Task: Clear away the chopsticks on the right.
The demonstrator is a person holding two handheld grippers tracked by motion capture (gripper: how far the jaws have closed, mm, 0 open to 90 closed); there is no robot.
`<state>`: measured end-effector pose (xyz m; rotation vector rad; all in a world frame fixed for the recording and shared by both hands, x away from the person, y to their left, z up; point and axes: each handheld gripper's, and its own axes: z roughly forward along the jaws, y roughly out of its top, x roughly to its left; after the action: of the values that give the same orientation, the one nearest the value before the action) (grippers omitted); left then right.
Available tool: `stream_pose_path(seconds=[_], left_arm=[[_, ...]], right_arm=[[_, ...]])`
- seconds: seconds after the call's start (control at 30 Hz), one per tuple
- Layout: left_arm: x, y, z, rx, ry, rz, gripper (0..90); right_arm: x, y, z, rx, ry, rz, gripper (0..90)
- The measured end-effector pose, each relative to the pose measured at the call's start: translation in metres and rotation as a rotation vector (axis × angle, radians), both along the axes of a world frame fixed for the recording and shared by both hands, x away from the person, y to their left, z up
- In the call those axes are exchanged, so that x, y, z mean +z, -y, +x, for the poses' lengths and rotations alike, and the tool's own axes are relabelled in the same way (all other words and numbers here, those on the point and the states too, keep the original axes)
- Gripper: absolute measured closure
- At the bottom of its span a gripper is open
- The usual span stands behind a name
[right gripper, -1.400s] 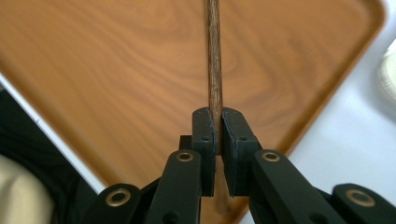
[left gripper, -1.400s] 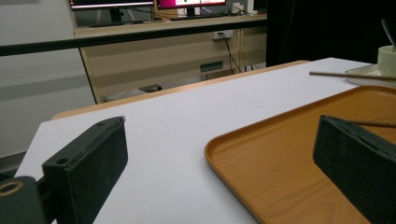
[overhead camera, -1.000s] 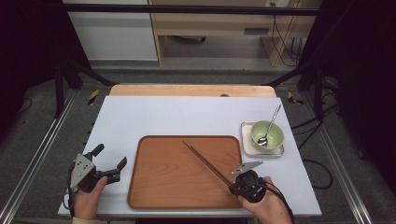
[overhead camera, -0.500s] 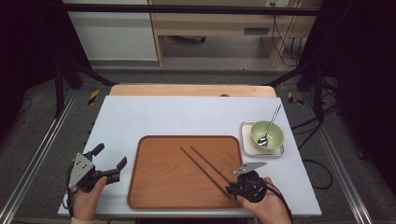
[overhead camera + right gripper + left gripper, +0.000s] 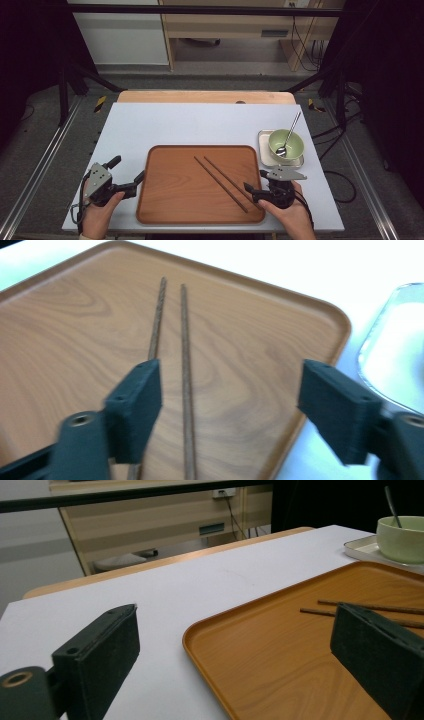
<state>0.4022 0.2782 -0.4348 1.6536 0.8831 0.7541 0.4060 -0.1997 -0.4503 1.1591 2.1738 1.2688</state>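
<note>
On the worktop (image 5: 150, 125), a brown tray (image 5: 165, 200) now carries both chopsticks (image 5: 222, 181), lying loose side by side toward its right edge. The right gripper (image 5: 256, 193) has just opened its jaws and released them, so placement looks done; the left gripper (image 5: 131, 176) waits open, empty, beside the tray's left rim. No writing is legible.

The flat rectangular wooden tray (image 5: 200, 215) lies on the white table top (image 5: 200, 125), near its front edge and about midway between its sides. The two thin dark wooden chopsticks (image 5: 222, 182) lie side by side on the tray's right half, slanting from its middle toward its front right corner. Just right of the tray's back right corner sits the small square metal dish (image 5: 264, 155); the round pale green bowl (image 5: 295, 147) stands in it, and the metal spoon (image 5: 289, 135) leans in the bowl.
</note>
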Motion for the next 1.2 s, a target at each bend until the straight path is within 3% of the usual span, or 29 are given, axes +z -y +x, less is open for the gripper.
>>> stream_pose_path(seconds=[0.07,0.2,0.3,0.37,0.47,0.63,0.7,0.83,1.0,1.2], left_arm=[[0.005,0.005,0.000,-0.014,-0.017,0.008,6.0],[0.011,0.025,0.004,-0.078,-0.070,0.038,6.3],[0.012,0.044,0.008,-0.132,-0.109,0.099,7.5],[0.011,0.061,0.013,-0.173,-0.151,0.130,10.1],[0.009,0.083,0.019,-0.225,-0.182,0.182,14.3],[0.003,0.112,0.027,-0.279,-0.232,0.247,29.4],[0.001,0.120,0.029,-0.291,-0.246,0.282,33.2],[-0.003,0.133,0.033,-0.316,-0.258,0.307,45.6],[-0.006,0.143,0.037,-0.338,-0.284,0.348,61.5],[-0.010,0.144,0.043,-0.334,-0.331,0.345,78.7]], right_arm=[[0.000,0.001,0.000,-0.024,0.020,0.002,14.7],[0.000,0.004,-0.002,-0.019,0.057,-0.005,9.4],[0.002,0.008,-0.006,-0.004,0.089,-0.032,8.7],[0.004,0.013,-0.007,-0.011,0.095,-0.002,8.8],[0.006,0.019,-0.009,-0.023,0.097,0.012,11.8],[0.010,0.027,-0.010,-0.051,0.142,0.056,14.1],[0.010,0.028,-0.010,-0.065,0.173,0.052,12.1],[0.010,0.030,-0.011,-0.095,0.230,0.015,10.3],[0.010,0.034,-0.011,-0.117,0.225,0.032,10.3],[0.009,0.036,-0.010,-0.131,0.204,0.049,10.7]])
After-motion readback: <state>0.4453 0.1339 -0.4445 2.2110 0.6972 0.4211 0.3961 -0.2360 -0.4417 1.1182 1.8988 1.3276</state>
